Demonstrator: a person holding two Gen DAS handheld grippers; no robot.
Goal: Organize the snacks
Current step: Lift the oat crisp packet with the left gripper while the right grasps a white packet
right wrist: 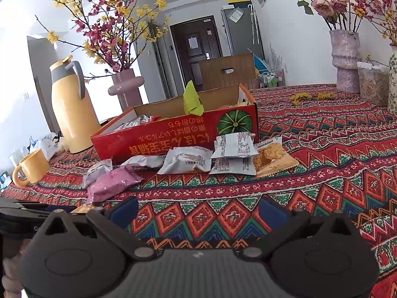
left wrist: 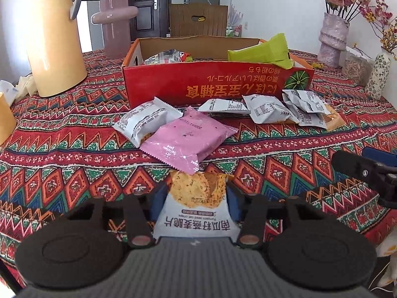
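Crisp packet (left wrist: 197,200) on tablecloth (left wrist: 74,149), before red box (left wrist: 213,84) | left gripper (left wrist: 196,196) pinching its sides | light, crinkly, brittle inside — grip gently, mid-pack | right gripper (right wrist: 198,213) wide, empty

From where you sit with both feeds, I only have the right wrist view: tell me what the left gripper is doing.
Observer: The left gripper has its jaws closed on an oat crisp packet, blue pads pressing both sides.
Operator: Report what lies just ahead of that packet.
Observer: The pink packet; its near corner overlaps the held packet's far end.
Operator: Say how the green packet sits in the box.
Observer: The green packet leans over the red box near wall at its right end, top corner sticking up above the rim.
Operator: Give me my own gripper as you see it.
Observer: The right gripper is open, with nothing but tablecloth between its fingers.
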